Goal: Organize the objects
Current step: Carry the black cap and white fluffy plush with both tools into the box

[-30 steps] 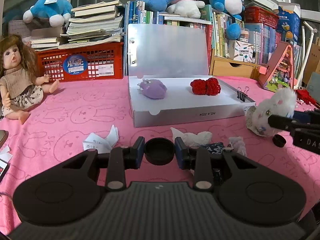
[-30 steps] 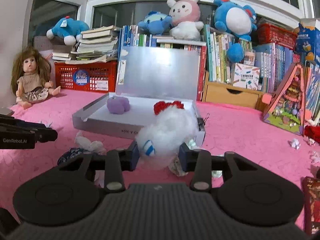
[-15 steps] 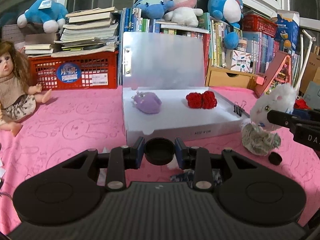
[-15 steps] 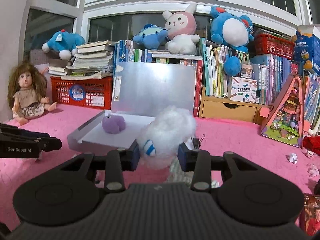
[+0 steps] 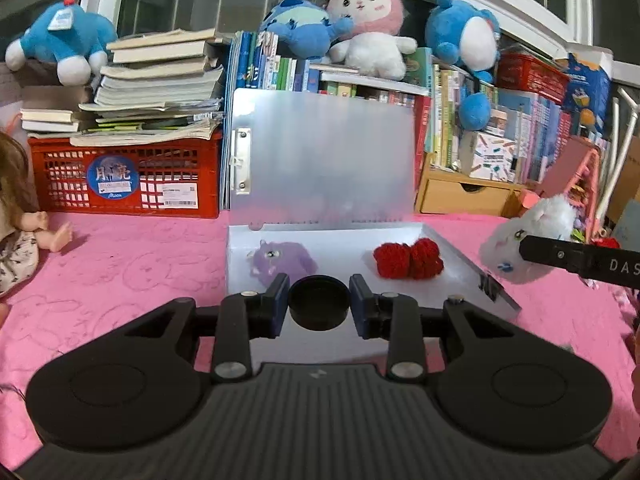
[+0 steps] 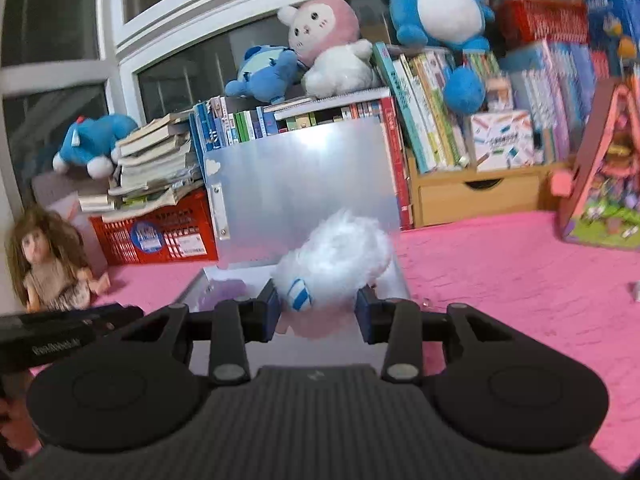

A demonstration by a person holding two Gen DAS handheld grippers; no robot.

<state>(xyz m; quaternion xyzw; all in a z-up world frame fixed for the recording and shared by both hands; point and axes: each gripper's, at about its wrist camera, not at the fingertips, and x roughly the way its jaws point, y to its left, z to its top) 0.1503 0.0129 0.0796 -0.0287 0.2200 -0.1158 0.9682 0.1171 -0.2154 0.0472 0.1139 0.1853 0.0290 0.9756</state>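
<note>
My left gripper point(image 5: 319, 303) is shut on a round black cap point(image 5: 319, 302), held above the near part of the open white box point(image 5: 460, 264). Inside the box lie a purple plush toy point(image 5: 282, 263) on the left and a red knitted piece point(image 5: 408, 259) on the right. My right gripper point(image 6: 317, 307) is shut on a fluffy white plush toy point(image 6: 340, 258), over the box's right side point(image 6: 400, 276). In the left wrist view the same white plush point(image 5: 516, 242) hangs beside the box's right edge. The box's lid point(image 5: 328, 152) stands upright behind.
A pink cloth point(image 5: 120, 264) covers the table. A doll point(image 5: 16, 216) sits at the left. A red crate point(image 5: 124, 176) with stacked books, a row of books with plush toys on top, a wooden drawer box point(image 5: 464, 196) and a pink toy house point(image 6: 600, 184) line the back.
Both grippers have risen and moved forward toward the white box, which now looms larger. The white plush went from beside the box to over its right side. The right view has rolled.
</note>
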